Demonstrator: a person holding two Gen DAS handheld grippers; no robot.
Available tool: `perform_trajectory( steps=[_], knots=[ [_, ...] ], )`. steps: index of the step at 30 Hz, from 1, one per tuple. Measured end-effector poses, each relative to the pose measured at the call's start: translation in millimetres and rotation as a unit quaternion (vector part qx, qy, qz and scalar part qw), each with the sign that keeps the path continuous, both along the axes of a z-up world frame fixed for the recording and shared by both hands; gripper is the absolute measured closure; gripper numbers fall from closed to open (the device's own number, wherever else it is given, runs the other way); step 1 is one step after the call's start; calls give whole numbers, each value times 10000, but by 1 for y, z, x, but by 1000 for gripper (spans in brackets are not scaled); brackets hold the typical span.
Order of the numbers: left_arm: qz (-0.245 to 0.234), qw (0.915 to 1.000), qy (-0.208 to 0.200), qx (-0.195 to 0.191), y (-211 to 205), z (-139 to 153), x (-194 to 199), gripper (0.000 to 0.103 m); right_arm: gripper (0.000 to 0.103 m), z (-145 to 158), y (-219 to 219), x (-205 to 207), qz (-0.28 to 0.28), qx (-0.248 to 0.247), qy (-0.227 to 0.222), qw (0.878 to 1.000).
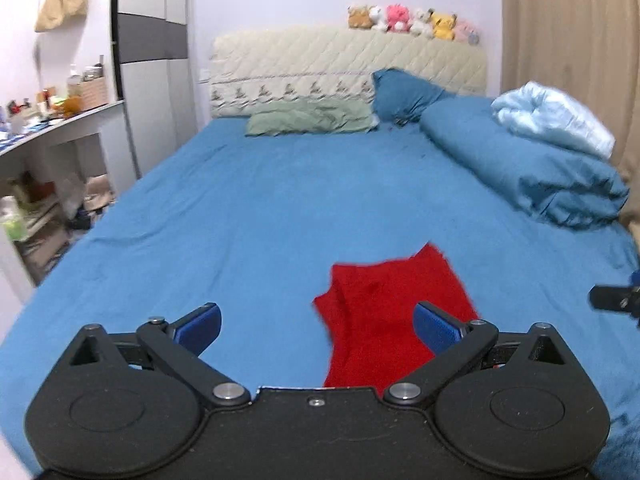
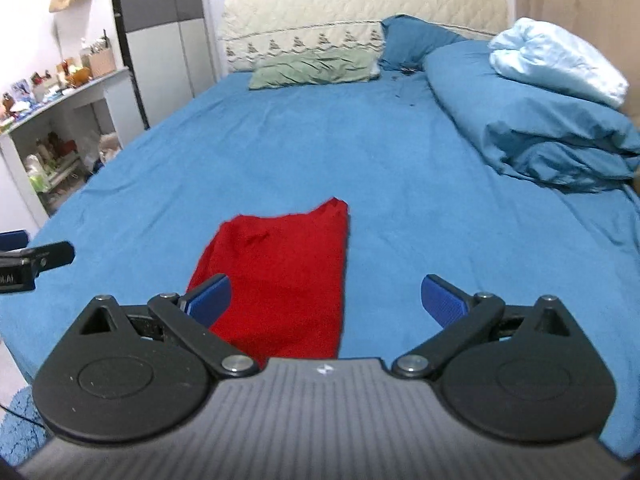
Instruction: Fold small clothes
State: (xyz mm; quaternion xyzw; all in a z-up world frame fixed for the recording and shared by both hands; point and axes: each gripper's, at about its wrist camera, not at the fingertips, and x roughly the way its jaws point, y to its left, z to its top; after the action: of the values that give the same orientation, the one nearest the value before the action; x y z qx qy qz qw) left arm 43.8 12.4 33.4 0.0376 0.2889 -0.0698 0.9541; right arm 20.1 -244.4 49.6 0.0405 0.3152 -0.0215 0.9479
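Observation:
A small red garment (image 1: 384,312) lies flat on the blue bed sheet (image 1: 240,220), folded into a narrow strip. It also shows in the right wrist view (image 2: 280,276). My left gripper (image 1: 318,326) is open and empty, held above the sheet with the garment's near part between and under its right blue pad. My right gripper (image 2: 326,300) is open and empty, its left blue pad over the garment's left edge. The right gripper's tip shows at the right edge of the left wrist view (image 1: 616,300); the left gripper's tip shows at the left edge of the right wrist view (image 2: 36,260).
A rolled blue duvet (image 1: 528,168) with a light blue blanket (image 1: 556,116) lies along the bed's right side. A green pillow (image 1: 312,118) and a blue pillow (image 1: 404,94) lie by the headboard (image 1: 344,56). A cluttered desk (image 1: 60,120) stands left of the bed.

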Motion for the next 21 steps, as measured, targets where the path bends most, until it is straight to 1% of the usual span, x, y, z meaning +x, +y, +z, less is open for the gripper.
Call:
perform_trajectory(
  steps=[2, 5, 9, 15, 21],
  knots=[
    [69, 9998, 167, 58, -1, -2, -13, 0, 0, 2, 5, -14, -66, -64, 98, 9999],
    [26, 9994, 348, 88, -4, -8, -26, 0, 0, -1, 15, -30, -193, -154, 309, 9992],
    [23, 9982, 560, 214, -3, -18, -41, 0, 0, -18, 24, -45, -300, -305, 595, 9973],
    [60, 9971, 689, 308, -3, -28, -53, 0, 0, -42, 26, -59, -394, -261, 916, 9947],
    [47, 9969, 755, 226, -6, -29, -55, 0, 0, -48, 26, -65, -421, -262, 1002, 9937]
  ],
)
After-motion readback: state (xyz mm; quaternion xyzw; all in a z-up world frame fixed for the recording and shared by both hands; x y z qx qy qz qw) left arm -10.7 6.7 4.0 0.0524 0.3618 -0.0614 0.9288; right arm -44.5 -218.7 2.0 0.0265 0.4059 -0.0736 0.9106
